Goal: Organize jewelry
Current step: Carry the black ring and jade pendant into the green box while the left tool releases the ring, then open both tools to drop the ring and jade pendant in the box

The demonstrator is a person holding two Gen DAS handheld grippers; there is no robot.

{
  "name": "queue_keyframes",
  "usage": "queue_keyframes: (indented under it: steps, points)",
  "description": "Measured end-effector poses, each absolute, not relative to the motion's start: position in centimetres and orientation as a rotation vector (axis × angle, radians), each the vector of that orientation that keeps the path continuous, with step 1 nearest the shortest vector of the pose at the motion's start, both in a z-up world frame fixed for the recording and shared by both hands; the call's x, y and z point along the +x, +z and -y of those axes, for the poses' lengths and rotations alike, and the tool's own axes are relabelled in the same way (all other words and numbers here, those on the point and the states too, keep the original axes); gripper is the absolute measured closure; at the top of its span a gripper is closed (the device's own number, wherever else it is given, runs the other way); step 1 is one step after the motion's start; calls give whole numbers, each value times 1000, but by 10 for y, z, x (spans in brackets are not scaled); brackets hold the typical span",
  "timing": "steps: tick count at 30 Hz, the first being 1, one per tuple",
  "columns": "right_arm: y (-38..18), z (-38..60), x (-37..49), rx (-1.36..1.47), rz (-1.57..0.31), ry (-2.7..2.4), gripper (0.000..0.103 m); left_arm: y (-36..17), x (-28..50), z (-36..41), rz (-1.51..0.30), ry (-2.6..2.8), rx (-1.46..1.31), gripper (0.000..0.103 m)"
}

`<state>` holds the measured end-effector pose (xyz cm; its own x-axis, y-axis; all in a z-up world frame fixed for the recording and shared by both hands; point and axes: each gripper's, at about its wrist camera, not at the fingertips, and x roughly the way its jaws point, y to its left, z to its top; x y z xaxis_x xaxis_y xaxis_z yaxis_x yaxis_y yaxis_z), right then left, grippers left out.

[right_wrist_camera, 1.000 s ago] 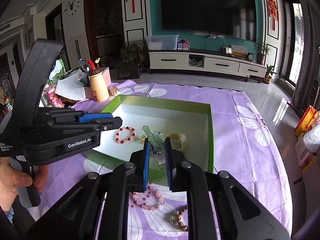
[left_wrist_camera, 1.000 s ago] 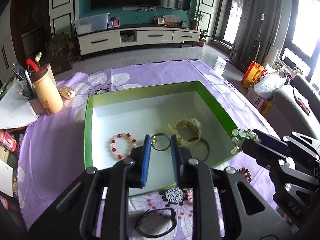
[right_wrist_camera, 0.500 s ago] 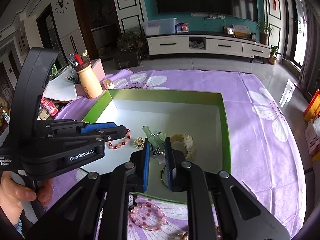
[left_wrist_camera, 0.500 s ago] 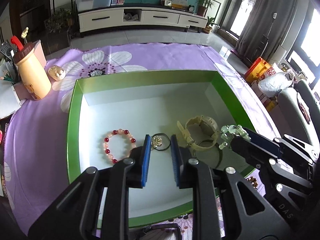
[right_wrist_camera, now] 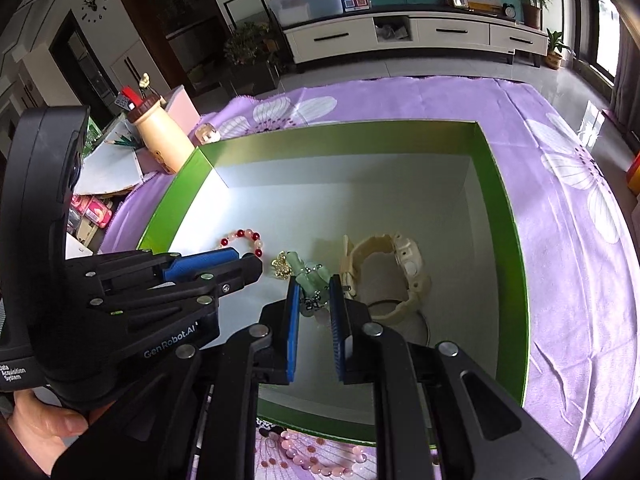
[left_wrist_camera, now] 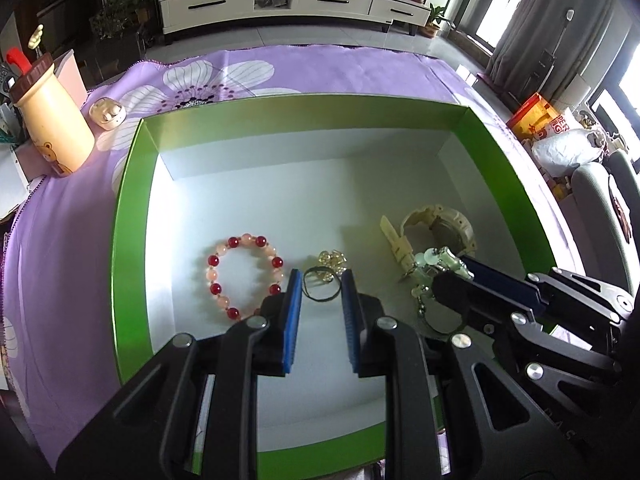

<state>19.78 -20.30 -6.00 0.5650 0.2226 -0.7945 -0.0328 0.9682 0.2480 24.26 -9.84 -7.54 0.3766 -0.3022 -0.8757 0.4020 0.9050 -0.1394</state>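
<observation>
A green box (left_wrist_camera: 132,184) with a white floor lies on the purple flowered cloth. In it lie a red and pink bead bracelet (left_wrist_camera: 244,276), a gold trinket with a dark ring (left_wrist_camera: 324,280) and a cream watch (left_wrist_camera: 436,232). My right gripper (right_wrist_camera: 314,296) is over the box and shut on a pale green jade charm (right_wrist_camera: 310,278), which also shows in the left wrist view (left_wrist_camera: 436,262). My left gripper (left_wrist_camera: 320,292) is open and empty, just above the dark ring.
A cream bottle-shaped pen holder (left_wrist_camera: 48,120) and a small round case (left_wrist_camera: 107,112) stand left of the box. A pink bead bracelet (right_wrist_camera: 312,452) lies on the cloth in front of the box. Papers clutter the far left.
Both grippers have moved forward and lower into the box. The jade charm has gone from the box's right rim to above the floor beside the watch.
</observation>
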Motion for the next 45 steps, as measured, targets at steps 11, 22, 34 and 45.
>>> queue_keyframes:
  steps: [11, 22, 34, 45]
  points:
    - [-65, 202, 203, 195, -991, 124, 89, -82, 243, 103, -1104, -426, 158, 83]
    - [-67, 209, 202, 201, -998, 103, 87, -82, 242, 102, -1096, -399, 170, 83]
    - [-44, 225, 181, 242, -919, 88, 67, -60, 224, 100, -1013, -376, 186, 40]
    - [-15, 245, 125, 276, -816, 24, 29, -28, 189, 68, -914, -344, 116, 7]
